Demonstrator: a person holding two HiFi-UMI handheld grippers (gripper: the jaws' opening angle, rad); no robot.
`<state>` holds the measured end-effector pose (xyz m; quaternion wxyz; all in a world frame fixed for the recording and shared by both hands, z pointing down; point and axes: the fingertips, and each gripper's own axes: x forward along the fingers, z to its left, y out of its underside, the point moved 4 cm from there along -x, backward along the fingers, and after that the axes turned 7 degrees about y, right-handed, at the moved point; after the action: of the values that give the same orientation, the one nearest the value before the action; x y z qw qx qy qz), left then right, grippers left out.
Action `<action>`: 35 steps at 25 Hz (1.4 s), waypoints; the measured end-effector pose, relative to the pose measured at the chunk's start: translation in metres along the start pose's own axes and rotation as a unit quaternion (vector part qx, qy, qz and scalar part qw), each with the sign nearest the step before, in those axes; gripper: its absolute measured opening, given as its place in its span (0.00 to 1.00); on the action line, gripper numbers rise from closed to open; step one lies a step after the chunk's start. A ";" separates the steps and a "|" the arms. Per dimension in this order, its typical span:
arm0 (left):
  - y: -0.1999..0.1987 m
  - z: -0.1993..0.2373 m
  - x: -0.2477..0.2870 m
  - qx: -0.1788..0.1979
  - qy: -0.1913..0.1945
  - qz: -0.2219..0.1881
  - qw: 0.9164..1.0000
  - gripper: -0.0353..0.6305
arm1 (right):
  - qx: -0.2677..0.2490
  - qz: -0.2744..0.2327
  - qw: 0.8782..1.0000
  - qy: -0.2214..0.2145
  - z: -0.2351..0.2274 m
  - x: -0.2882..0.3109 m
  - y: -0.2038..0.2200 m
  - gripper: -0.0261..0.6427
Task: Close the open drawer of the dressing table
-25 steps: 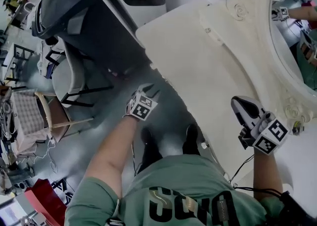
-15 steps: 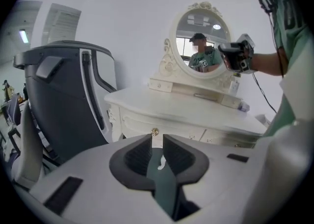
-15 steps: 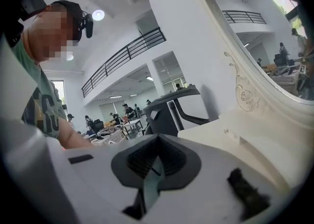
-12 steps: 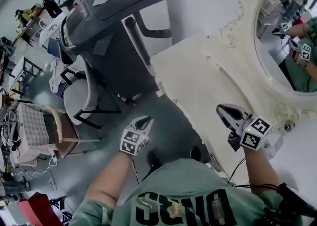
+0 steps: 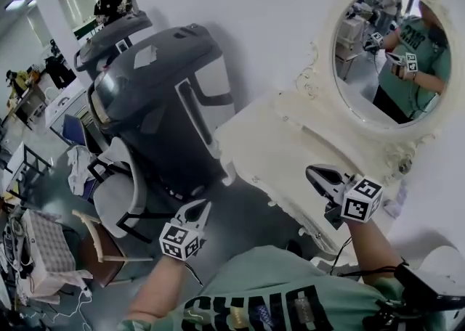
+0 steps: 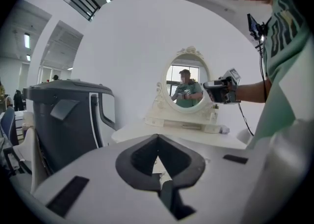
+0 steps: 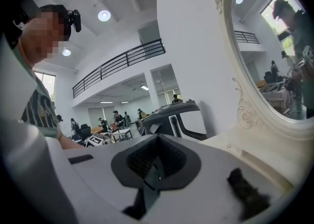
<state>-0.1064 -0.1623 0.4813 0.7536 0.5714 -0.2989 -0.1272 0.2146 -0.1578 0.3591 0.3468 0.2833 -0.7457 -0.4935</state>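
The cream dressing table (image 5: 276,141) with its oval mirror (image 5: 389,50) stands against the white wall. From the head view I see small knobs on its front (image 5: 253,178) and no drawer standing out. My left gripper (image 5: 204,206) hangs in the air in front of the table, jaws shut and empty. In the left gripper view, the left gripper (image 6: 157,136) points toward the table (image 6: 171,130) and mirror (image 6: 185,88). My right gripper (image 5: 312,172) is over the table's near right corner, also shut with nothing in it. The right gripper (image 7: 157,137) points along the table top (image 7: 245,147).
A big dark grey machine (image 5: 156,104) stands left of the table, close to its side. Chairs (image 5: 120,199) and a wooden chair (image 5: 94,250) sit on the floor further left. Several people are at the far end of the hall (image 7: 115,120).
Both grippers have risen. The left gripper came away from the table's front and its jaws went from open to shut. The head view swung up from the floor to the mirror.
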 end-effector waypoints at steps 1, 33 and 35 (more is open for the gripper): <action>-0.009 0.000 0.000 0.006 0.013 -0.003 1.000 0.07 | 0.007 -0.004 1.000 0.010 0.002 -0.005 0.000 0.06; -0.171 -0.234 0.257 0.144 0.259 0.013 0.955 0.07 | 0.028 -0.121 0.984 0.128 -0.178 -0.225 -0.005 0.06; -0.174 -0.239 0.271 0.151 0.285 0.015 0.947 0.07 | 0.033 -0.122 0.981 0.150 -0.181 -0.232 -0.001 0.06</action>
<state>0.2757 -0.1737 0.3601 0.7144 0.6860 -0.0964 0.0988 0.4981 -0.0788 0.3527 0.3821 0.4543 -0.6610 -0.4589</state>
